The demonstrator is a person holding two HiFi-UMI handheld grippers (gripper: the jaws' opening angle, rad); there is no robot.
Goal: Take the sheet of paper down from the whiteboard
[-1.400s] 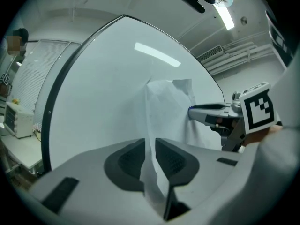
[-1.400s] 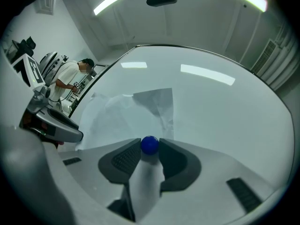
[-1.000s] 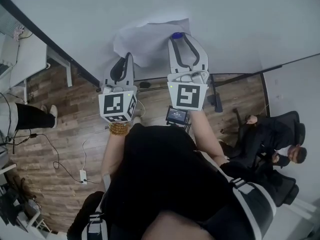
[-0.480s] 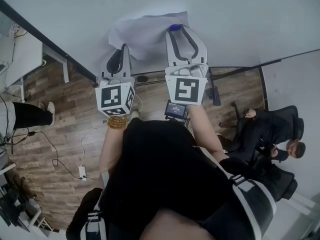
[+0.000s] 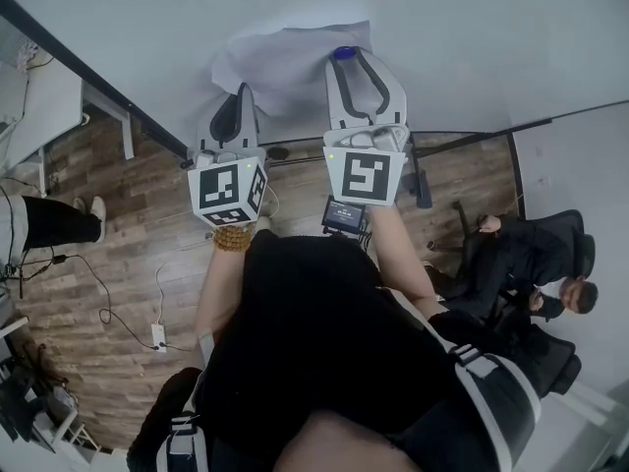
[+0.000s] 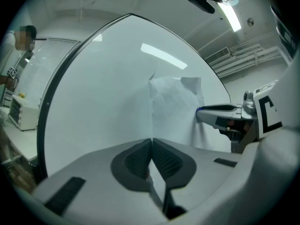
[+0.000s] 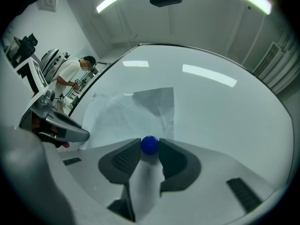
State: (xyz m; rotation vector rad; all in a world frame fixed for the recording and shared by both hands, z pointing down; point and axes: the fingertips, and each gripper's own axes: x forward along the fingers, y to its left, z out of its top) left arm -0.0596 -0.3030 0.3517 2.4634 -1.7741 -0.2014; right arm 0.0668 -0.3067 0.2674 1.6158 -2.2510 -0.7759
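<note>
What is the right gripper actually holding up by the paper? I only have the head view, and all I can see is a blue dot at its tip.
Observer: In the right gripper view, the right gripper is shut on a round blue magnet. One jaw sits on each side of it, at the lower edge of the sheet of paper.
Operator: And the left one, is it open?
Observer: No. The left gripper view shows the left gripper with its jaws together right at the sheet's left edge, apparently pinching it.
</note>
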